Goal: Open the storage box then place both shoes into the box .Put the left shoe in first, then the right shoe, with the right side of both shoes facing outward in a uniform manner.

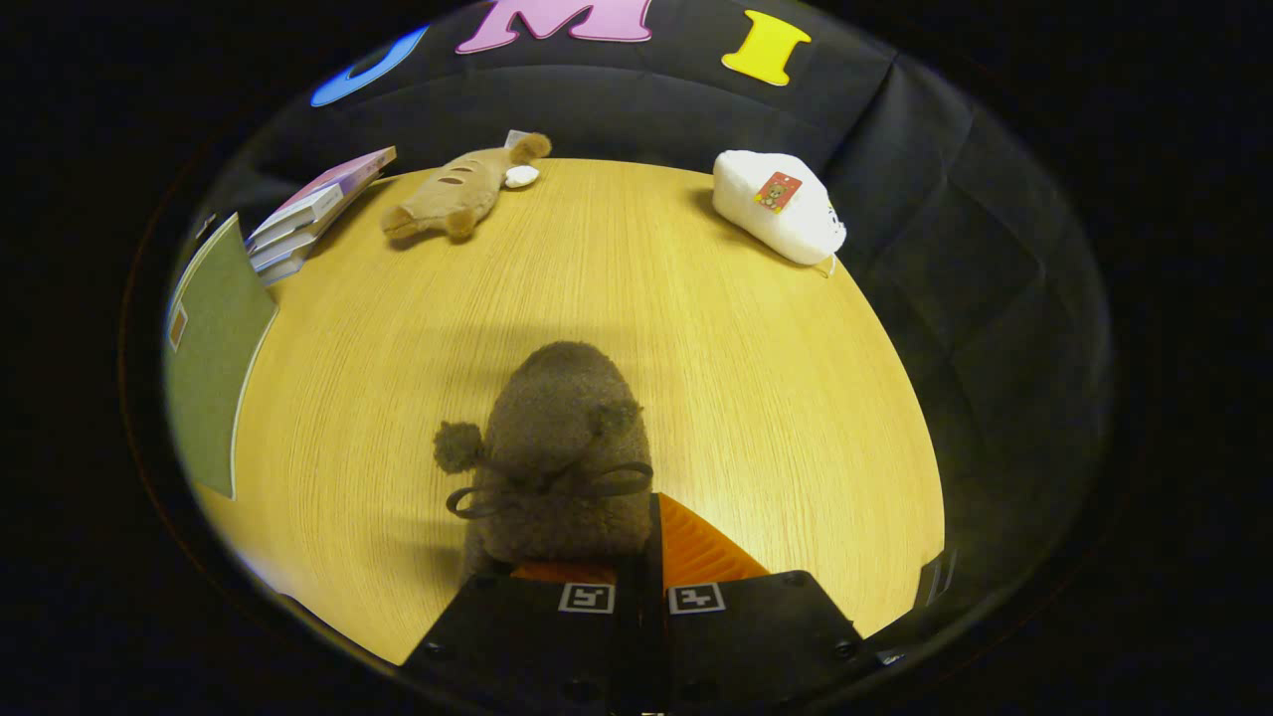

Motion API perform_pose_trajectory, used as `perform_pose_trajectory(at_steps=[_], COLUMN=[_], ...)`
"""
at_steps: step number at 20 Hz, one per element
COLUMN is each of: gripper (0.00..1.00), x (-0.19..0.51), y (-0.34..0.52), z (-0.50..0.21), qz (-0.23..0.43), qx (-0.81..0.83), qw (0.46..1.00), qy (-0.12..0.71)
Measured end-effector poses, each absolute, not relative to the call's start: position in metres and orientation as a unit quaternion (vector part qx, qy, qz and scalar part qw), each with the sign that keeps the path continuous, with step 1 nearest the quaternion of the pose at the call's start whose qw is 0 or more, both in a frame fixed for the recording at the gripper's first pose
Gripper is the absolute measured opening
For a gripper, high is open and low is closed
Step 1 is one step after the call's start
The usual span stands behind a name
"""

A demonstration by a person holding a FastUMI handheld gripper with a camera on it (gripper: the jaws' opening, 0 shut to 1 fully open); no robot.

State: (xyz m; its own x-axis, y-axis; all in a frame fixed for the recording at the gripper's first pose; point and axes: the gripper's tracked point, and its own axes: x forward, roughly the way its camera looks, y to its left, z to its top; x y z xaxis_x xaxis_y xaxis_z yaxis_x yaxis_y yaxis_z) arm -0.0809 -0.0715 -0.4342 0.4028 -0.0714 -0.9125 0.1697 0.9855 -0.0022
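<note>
Now, at this moment:
Gripper (641,557): fingers together, pinching the heel edge of the fuzzy brown shoe (562,447).
Shoe: on the wooden table (756,378), bow facing the fingers, toe pointing away.
Beyond: tan plush (453,194), white plush (781,204), stacked books (308,214).

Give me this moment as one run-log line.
gripper: shut on fuzzy brown shoe | shoe: on wooden table | beyond: tan plush, white plush, books

Fuzzy fleece shoe (559,447) sits on a smooth, matt wood-grain table (756,398).
</note>
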Motion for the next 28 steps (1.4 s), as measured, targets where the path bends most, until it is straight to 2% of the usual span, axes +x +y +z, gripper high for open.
perform_pose_trajectory(at_steps=[4,8,17,22,28], gripper=[0.05,0.05,0.05,0.05,0.05], x=[-0.080,-0.060,0.012,0.043,0.063], y=[-0.063,-0.030,0.152,0.241,0.313], z=[-0.392,-0.315,-0.163,-0.145,-0.192], qz=[-0.065,-0.038,0.086,0.095,0.059], qx=[0.061,0.079,0.177,0.183,0.144], qw=[0.847,0.867,0.874,0.869,0.856], qy=[0.525,0.491,0.445,0.450,0.492])
